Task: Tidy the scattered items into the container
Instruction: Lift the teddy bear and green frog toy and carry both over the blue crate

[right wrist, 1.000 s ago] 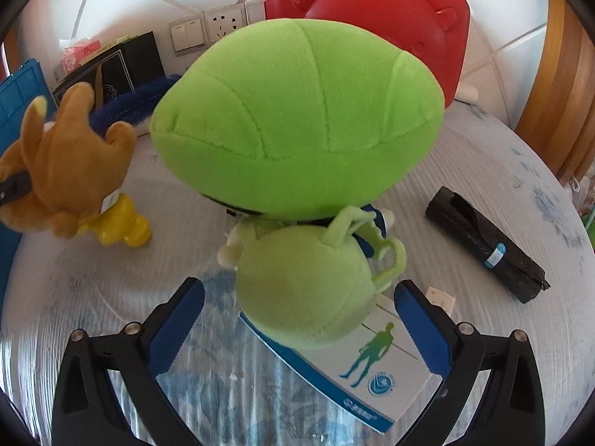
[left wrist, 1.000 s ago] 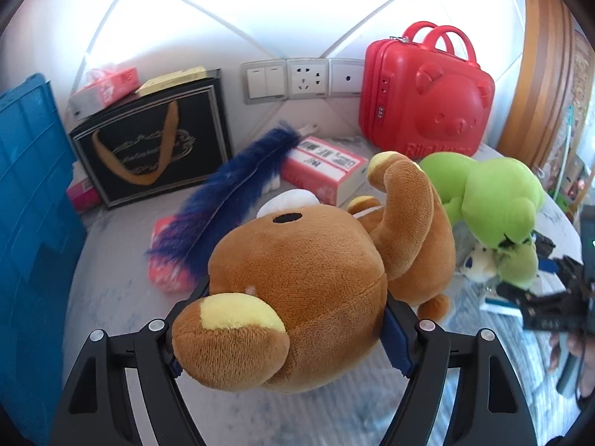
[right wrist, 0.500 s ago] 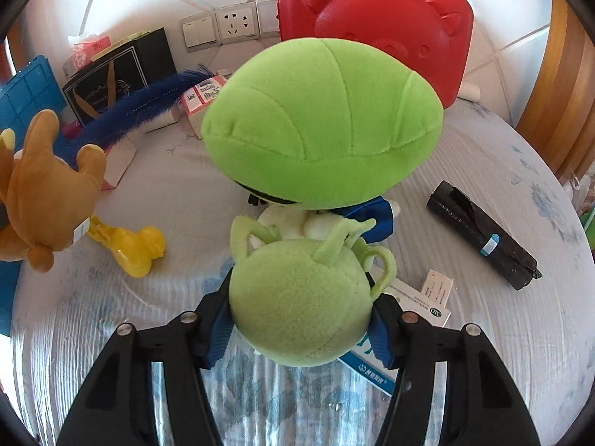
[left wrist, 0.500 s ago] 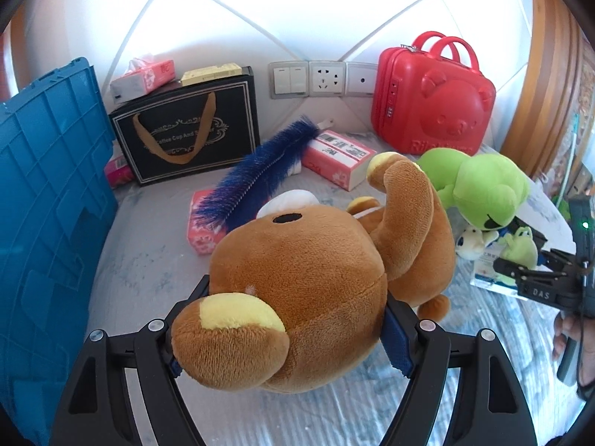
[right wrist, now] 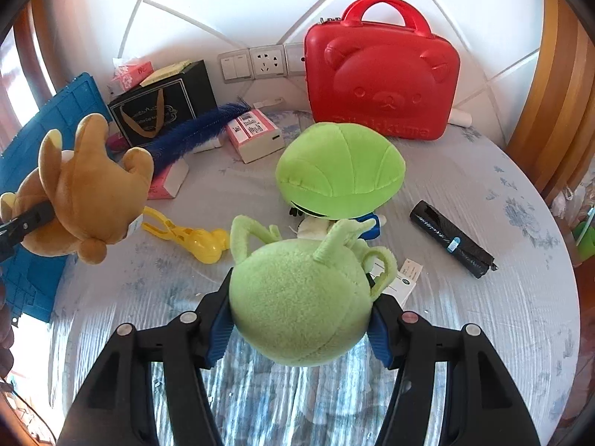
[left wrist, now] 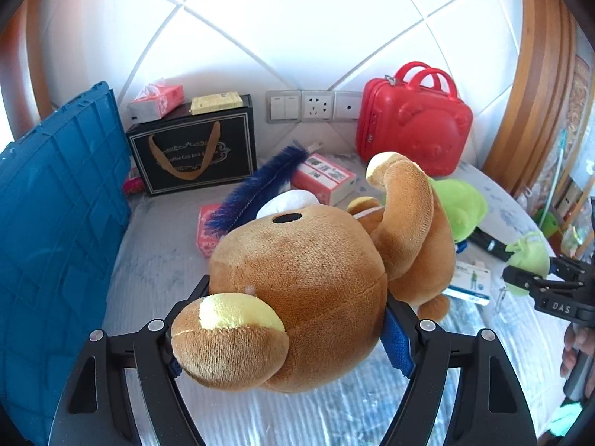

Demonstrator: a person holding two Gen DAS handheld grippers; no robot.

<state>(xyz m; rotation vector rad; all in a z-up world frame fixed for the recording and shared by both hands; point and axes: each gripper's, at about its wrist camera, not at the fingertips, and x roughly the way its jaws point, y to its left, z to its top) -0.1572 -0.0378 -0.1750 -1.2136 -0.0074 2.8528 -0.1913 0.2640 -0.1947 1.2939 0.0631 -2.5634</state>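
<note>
My left gripper (left wrist: pixel 286 330) is shut on a brown plush bear (left wrist: pixel 308 290) and holds it above the table; the bear also shows at the left of the right wrist view (right wrist: pixel 85 200). My right gripper (right wrist: pixel 297 319) is shut on a small light-green plush (right wrist: pixel 301 304), lifted off the table; it shows small at the right of the left wrist view (left wrist: pixel 528 256). A large green plush (right wrist: pixel 340 171) lies on the table behind it. The blue crate (left wrist: pixel 55 238) stands at the left.
A red bear suitcase (right wrist: pixel 383 70), a black gift bag (right wrist: pixel 163 111), a blue feather duster (right wrist: pixel 197 133), pink boxes (right wrist: pixel 254 133), a yellow toy (right wrist: pixel 193 238), a black roll (right wrist: pixel 452 239) and a leaflet (left wrist: pixel 468 282) are on the round table.
My right gripper closed on the small green plush and lifted it back and away from the large green plush. My left gripper rose with the bear, pulling back from the wall.
</note>
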